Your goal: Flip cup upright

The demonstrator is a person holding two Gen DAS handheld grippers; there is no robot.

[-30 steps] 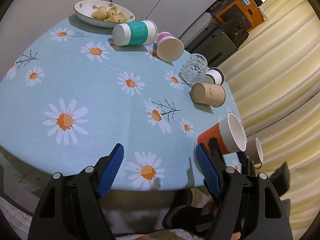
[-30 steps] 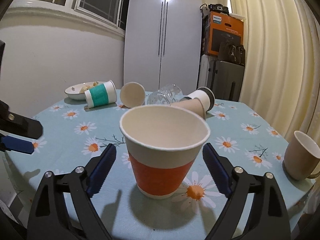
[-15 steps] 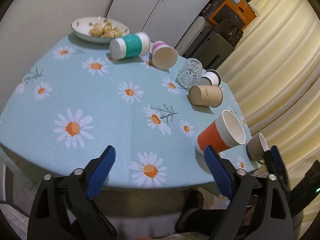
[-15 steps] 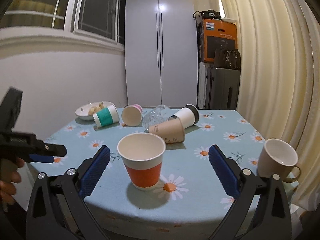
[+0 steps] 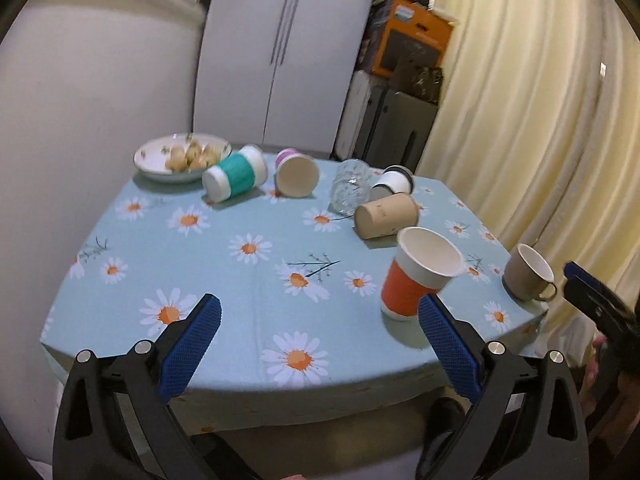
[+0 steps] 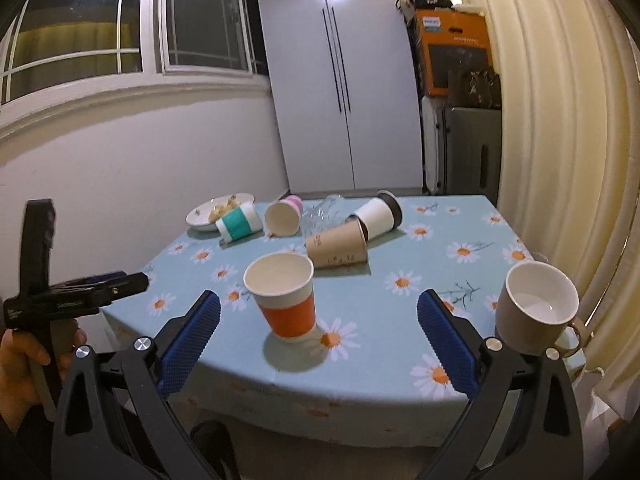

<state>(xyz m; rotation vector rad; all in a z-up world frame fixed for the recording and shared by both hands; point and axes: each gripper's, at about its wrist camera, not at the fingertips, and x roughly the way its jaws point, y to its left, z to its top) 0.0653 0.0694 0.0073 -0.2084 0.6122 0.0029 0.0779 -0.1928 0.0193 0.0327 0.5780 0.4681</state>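
An orange and white paper cup (image 5: 420, 278) (image 6: 286, 294) stands upright near the table's front edge. A beige mug (image 5: 526, 278) (image 6: 536, 308) stands upright at the front right corner. Further back, a brown paper cup (image 5: 386, 216) (image 6: 338, 246), a white cup with a black lid (image 6: 380, 214), a clear glass (image 5: 350, 192), a pink-based cup (image 5: 298, 174) and a teal-banded cup (image 5: 236, 174) lie on their sides. My left gripper (image 5: 320, 338) and right gripper (image 6: 320, 338) are open and empty, held off the table's front edge.
A bowl of snacks (image 5: 182, 156) sits at the back left of the daisy tablecloth (image 5: 240, 280). Cream curtains (image 6: 560, 140) hang to the right. A white cabinet (image 6: 340, 80) and stacked boxes (image 6: 456, 52) stand behind the table.
Both grippers have pulled back from the table and away from the orange cup, which stays upright. The views now show the whole table from farther off.
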